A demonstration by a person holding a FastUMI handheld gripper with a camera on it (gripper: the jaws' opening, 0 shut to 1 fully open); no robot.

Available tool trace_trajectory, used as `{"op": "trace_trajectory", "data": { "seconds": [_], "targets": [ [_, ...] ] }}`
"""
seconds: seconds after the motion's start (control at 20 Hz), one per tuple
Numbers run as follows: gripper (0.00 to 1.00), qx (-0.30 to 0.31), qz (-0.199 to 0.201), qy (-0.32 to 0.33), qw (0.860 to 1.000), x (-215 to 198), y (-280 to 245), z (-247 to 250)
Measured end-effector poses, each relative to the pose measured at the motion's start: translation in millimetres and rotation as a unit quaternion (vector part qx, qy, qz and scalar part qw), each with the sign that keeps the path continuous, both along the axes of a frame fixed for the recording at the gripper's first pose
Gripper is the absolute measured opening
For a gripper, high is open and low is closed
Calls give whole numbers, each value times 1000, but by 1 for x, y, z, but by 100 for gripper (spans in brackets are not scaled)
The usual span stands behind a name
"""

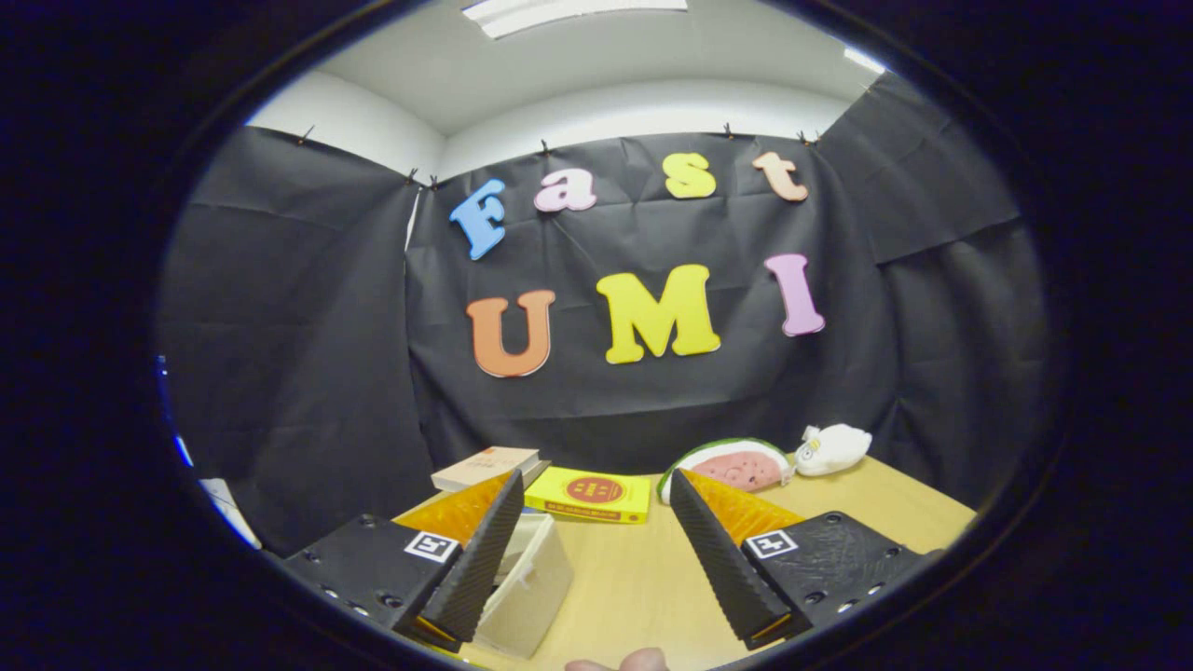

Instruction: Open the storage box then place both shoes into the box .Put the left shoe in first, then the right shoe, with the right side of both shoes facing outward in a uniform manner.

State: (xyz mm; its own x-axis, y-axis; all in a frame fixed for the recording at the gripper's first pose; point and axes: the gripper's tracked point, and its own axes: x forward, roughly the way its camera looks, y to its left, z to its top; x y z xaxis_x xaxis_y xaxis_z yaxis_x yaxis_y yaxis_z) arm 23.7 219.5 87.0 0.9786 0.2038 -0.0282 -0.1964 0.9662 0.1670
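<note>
My gripper (596,489) is open, held above the wooden table (634,578), with nothing between its fingers. A pale translucent storage box (531,582) sits low just right of the left finger (485,550), partly hidden behind it; I cannot tell whether its lid is open. A fingertip of a person (620,662) shows at the bottom between the fingers.
Beyond the fingers, near the table's far edge, lie a yellow book (589,494), a tan book (485,466), a watermelon-slice plush (732,464) and a small white plush toy (832,447). Black cloth walls close the booth behind and on both sides.
</note>
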Motion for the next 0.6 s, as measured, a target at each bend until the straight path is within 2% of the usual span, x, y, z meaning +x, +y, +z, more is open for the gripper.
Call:
{"op": "trace_trajectory", "data": {
  "seconds": [0.3, 0.6],
  "targets": [
    [95, -16, -8, -24, 1000, -26, -68, 14],
    [95, -40, -4, 19, 999, -32, -100, -37]
  ]
}}
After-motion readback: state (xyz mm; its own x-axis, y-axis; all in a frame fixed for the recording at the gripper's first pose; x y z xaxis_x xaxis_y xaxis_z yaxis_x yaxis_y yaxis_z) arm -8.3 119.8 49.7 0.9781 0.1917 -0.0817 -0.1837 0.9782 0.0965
